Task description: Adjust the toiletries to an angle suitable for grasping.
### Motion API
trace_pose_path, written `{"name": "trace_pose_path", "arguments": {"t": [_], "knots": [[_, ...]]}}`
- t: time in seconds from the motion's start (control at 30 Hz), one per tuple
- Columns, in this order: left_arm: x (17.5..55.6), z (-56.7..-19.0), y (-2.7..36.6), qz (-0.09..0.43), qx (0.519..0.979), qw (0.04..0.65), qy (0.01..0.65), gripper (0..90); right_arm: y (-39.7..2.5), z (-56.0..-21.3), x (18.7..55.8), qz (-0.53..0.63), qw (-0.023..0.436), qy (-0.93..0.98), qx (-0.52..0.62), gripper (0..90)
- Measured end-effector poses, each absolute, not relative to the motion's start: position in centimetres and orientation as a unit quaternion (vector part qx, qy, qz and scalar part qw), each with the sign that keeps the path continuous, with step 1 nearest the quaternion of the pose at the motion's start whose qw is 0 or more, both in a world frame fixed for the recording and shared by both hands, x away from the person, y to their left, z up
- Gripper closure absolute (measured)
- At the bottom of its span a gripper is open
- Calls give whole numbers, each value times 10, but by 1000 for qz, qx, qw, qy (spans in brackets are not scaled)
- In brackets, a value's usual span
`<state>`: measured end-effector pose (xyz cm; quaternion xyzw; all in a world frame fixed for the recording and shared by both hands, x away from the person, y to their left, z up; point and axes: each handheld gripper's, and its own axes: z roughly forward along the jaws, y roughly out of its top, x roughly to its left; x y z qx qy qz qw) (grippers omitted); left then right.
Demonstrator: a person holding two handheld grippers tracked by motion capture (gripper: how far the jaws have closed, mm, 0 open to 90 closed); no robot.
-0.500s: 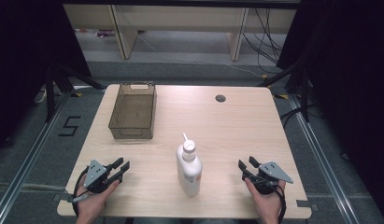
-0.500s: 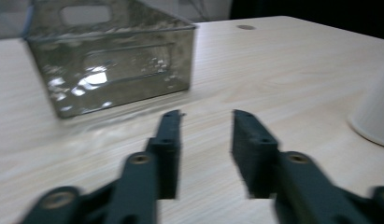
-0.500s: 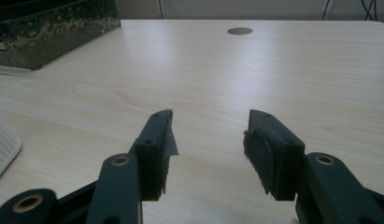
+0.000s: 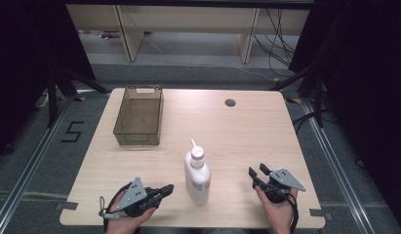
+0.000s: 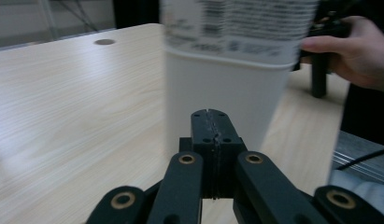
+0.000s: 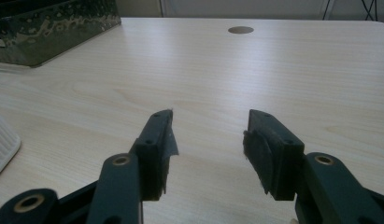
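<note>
From above, my left gripper (image 4: 167, 188) rests at the table's (image 4: 247, 131) 7 o'clock, jaws pressed together, empty, pointing at the white squeeze bottle (image 4: 197, 176) standing upright near the front edge. My right gripper (image 4: 256, 173) sits at 5 o'clock, jaws spread.

In the left gripper view, my sealed jaws face the bottle's blurred white base and printed label, not touching.

In the right gripper view, my jaws gape wide over bare wood; the bottle's corner sits at 9 o'clock.

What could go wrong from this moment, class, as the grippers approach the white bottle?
The left gripper is shut and points at the white bottle; pushing on could tip the tall, upright bottle. The right gripper is open but aimed past it, so a grab might miss. The bottle stands near the table front edge.
</note>
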<state>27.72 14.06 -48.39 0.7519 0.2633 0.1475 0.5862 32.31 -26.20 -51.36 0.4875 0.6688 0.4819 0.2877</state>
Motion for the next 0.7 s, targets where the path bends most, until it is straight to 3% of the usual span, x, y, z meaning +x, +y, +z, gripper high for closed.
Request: {"name": "trace_pose_path", "arguments": {"t": [0.7], "knots": [[285, -478, 94, 135, 768, 585, 222, 896, -261, -515, 324, 483, 293, 667, 486, 514]]}}
